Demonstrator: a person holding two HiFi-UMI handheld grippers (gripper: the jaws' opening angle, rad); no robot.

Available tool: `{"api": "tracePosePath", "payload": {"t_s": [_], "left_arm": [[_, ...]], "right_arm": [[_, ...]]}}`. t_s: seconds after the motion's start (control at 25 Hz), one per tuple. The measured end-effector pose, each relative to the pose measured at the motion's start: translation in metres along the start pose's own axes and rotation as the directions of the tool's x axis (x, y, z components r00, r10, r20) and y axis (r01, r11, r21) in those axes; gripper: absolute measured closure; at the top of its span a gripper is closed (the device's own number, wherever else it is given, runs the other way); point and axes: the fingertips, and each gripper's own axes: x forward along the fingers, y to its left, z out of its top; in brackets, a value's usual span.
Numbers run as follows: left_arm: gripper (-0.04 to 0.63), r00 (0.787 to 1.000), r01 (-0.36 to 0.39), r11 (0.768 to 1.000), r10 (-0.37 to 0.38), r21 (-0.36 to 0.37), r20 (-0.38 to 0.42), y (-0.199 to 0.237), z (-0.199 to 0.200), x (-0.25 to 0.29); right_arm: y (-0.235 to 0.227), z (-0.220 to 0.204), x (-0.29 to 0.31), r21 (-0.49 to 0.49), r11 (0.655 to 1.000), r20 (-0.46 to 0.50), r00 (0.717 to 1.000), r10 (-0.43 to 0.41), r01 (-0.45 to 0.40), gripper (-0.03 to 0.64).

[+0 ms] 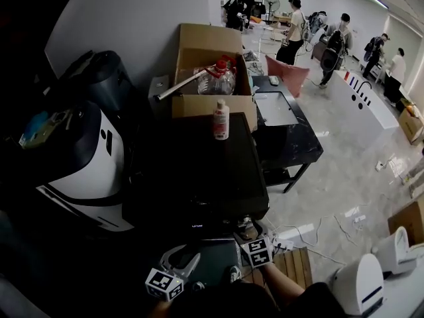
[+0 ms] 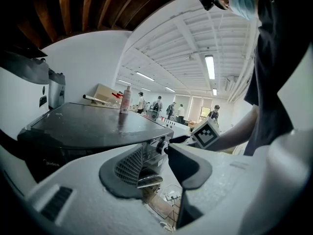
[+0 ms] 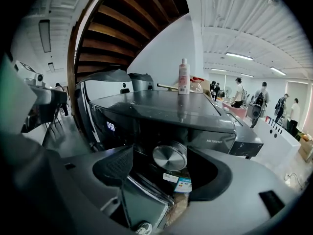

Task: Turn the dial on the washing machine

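The right claw (image 3: 166,173) gapes wide around the silver dial (image 3: 169,157) without gripping it, just under the front edge of the washing machine (image 3: 161,106). The left claw (image 2: 159,168) hangs open and empty.

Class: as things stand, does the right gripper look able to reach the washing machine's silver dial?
Probably yes: the right gripper is open, and the dial sits straight ahead between its jaws, nothing blocking.
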Motion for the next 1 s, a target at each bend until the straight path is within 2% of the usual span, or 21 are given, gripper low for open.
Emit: {"api": "tracePosePath", "payload": {"t_s": [0.2, 0.68, 1.0], "left_arm": [[0.442, 0.999, -0.031, 0.999, 0.031, -0.012, -0.008, 0.003, -0.002, -0.004], [0.442, 0.998, -0.061, 0.998, 0.060, -0.025, -0.035, 0.000, -0.009, -0.015], [0.442, 0.996, -0.075, 0.997, 0.074, -0.026, -0.046, 0.003, -0.011, -0.022]], "right_arm": [[0.001, -0.005, 0.010, -0.023, 1.000, -0.017, 1.000, -0.003, 0.003, 0.281], [-0.008, -0.025, 0.024, 0.141, 0.990, -0.057, 0.998, 0.033, -0.025, 0.273], [-0.005, -0.039, 0.034, 0.204, 0.978, -0.096, 0.994, 0.058, -0.037, 0.278]]}}
